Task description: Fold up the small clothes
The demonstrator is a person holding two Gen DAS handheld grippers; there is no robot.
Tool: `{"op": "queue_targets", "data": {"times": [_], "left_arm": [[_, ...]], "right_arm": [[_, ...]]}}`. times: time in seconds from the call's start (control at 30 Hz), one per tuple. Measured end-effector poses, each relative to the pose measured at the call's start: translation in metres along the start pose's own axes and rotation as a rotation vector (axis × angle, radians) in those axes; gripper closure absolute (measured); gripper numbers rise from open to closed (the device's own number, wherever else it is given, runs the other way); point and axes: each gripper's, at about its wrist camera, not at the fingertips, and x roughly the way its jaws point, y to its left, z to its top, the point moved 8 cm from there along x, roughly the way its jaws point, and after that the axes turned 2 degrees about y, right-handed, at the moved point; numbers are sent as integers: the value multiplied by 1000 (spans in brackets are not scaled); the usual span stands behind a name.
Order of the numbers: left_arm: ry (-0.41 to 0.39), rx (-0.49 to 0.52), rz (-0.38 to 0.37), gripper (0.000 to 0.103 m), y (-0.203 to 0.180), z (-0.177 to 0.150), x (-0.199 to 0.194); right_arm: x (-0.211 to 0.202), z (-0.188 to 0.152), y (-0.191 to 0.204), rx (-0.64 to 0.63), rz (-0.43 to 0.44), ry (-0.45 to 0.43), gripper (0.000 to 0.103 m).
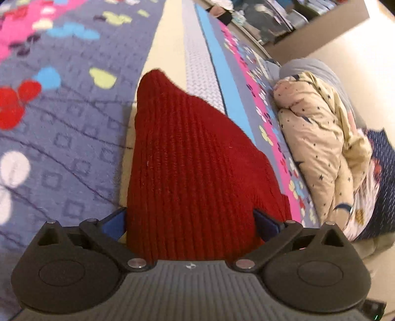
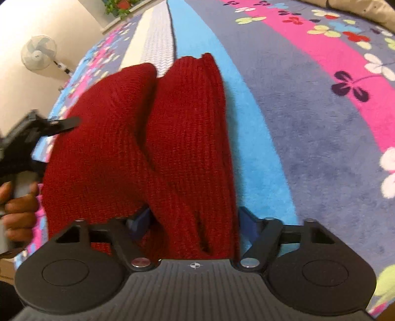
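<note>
A dark red knitted garment [image 1: 190,158] lies on a flowered bedspread [image 1: 64,138]. In the left wrist view it fills the space between the blue pads [image 1: 114,223] of my left gripper [image 1: 190,222], which is shut on it. In the right wrist view the same red knit [image 2: 172,148] shows two bunched folds running away from the camera. My right gripper [image 2: 195,222] is shut on its near edge. The left gripper [image 2: 32,133] and the hand holding it appear at the left edge of the right wrist view, touching the knit's left side.
A rolled cream star-print blanket [image 1: 321,138] and a dark blue cloth [image 1: 380,172] lie at the right of the bed. Shelves with clutter [image 1: 271,17] stand beyond. A white standing fan [image 2: 38,53] is by the wall. The bedspread [image 2: 321,123] has blue, pink and grey stripes.
</note>
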Motion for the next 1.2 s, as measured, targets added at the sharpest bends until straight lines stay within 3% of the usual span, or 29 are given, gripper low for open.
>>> {"op": "queue_targets", "data": {"times": [0.1,0.17,0.27,0.4,0.53,0.8,0.87,0.97,1.0,1.1,1.17,1.2], "left_arm": [[-21,22,20,15,1,4,2],[-36,57,25,31,-2,5,-6],[-57,74,1,40,-9,12,-26],[-159,154,36,40,-16,31,-70],[-237,181,85,40,2,62,-114],[-271,108,161,37,76,101,-164],[-250,82,228,29,98,106,-159],[-239,115,460,28,126,103,-161],[-255,140,502,27,129,102,-169],[-308,202,443,27,107,83,-202],[-295,302,369,31,85,57,-214],[-286,346,367,34,79,46,-215]], "right_arm": [[-2,0,6,-14,23,-13,46],[-5,2,12,-25,34,-35,57],[-11,6,19,-29,39,-66,64],[-16,15,41,-44,88,-130,68],[-9,19,88,-126,176,-175,69],[18,23,175,-287,298,-201,69],[30,21,185,-301,298,-179,69],[59,15,185,-298,254,-79,66],[70,9,182,-301,230,-27,64],[73,7,178,-278,212,-12,63],[69,8,178,-273,225,-17,63],[69,9,178,-271,224,-18,63]]}}
